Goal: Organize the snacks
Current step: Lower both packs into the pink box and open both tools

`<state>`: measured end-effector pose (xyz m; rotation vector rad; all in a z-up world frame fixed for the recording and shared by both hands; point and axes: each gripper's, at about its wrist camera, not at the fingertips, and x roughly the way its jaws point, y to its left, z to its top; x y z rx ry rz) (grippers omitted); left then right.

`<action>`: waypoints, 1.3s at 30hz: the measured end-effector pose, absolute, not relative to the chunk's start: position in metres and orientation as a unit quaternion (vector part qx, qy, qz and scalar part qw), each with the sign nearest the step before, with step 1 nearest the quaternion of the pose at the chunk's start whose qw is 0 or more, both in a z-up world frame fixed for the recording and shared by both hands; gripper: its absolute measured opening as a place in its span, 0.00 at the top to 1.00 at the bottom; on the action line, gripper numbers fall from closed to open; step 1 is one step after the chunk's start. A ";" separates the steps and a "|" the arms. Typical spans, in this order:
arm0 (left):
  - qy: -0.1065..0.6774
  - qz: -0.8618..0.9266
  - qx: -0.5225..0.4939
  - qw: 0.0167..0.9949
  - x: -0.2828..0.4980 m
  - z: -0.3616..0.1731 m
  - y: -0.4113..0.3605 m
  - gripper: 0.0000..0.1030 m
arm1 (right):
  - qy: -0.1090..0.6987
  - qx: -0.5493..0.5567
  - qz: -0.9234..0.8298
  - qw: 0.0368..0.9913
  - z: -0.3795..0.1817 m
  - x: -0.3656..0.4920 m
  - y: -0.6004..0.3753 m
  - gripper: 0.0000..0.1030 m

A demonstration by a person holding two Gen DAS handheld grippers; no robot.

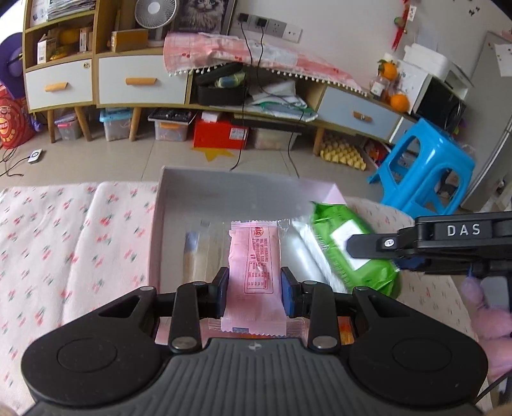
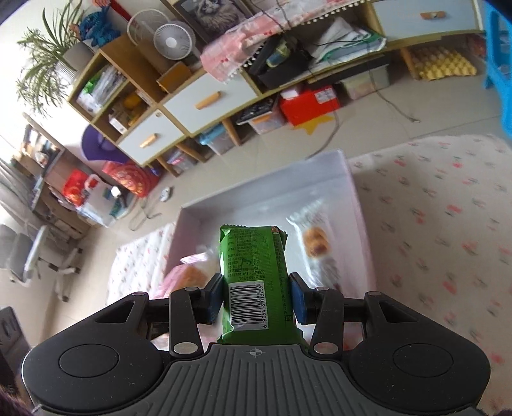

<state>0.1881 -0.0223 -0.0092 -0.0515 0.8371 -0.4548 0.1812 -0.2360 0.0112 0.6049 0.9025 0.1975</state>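
Two snacks gripped above the box (image 1: 204,188).
Left gripper (image 1: 255,289) clamps a pink packet (image 1: 254,256), right gripper (image 2: 256,299) a green packet (image 2: 252,272); clear-wrapped pastries (image 2: 315,244) already lie inside, these two remain.

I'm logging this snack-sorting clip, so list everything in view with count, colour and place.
pink snack packet: 1, pink, in left gripper over box
green snack packet: 1, green, in right gripper over box
box: 1, white inside, on cherry-print cloth
clear-wrapped snacks: at least 2, inside box
cherry-print cloth: 1, white and pink, under box
stool: 1, blue, on floor, right
cabinet: wood with white drawers, along wall
fan: 1, white, on cabinet
left gripper: black, shut on pink packet
right gripper: black, shut on green packet
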 end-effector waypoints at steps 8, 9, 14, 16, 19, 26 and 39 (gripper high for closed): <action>0.398 -0.213 -0.011 0.892 0.219 -0.034 -0.033 0.71 | 0.427 0.283 0.102 0.853 -0.013 0.229 -0.233 0.59; 0.398 -0.212 -0.008 0.893 0.222 -0.036 -0.034 0.71 | 0.430 0.281 0.100 0.852 -0.017 0.234 -0.233 0.59; 0.391 -0.208 0.013 0.896 0.232 -0.043 -0.038 0.71 | 0.437 0.267 0.091 0.854 -0.029 0.250 -0.232 0.59; 0.388 -0.204 0.015 0.899 0.235 -0.044 -0.037 0.71 | 0.439 0.259 0.089 0.856 -0.032 0.253 -0.231 0.59; 0.385 -0.196 0.022 0.901 0.237 -0.044 -0.038 0.71 | 0.440 0.241 0.079 0.861 -0.036 0.257 -0.229 0.59; 0.380 -0.182 0.051 0.906 0.240 -0.047 -0.040 0.71 | 0.429 0.225 0.065 0.872 -0.039 0.256 -0.231 0.59; 0.387 -0.181 0.072 0.901 0.244 -0.046 -0.044 0.67 | 0.426 0.198 0.062 0.881 -0.034 0.258 -0.223 0.56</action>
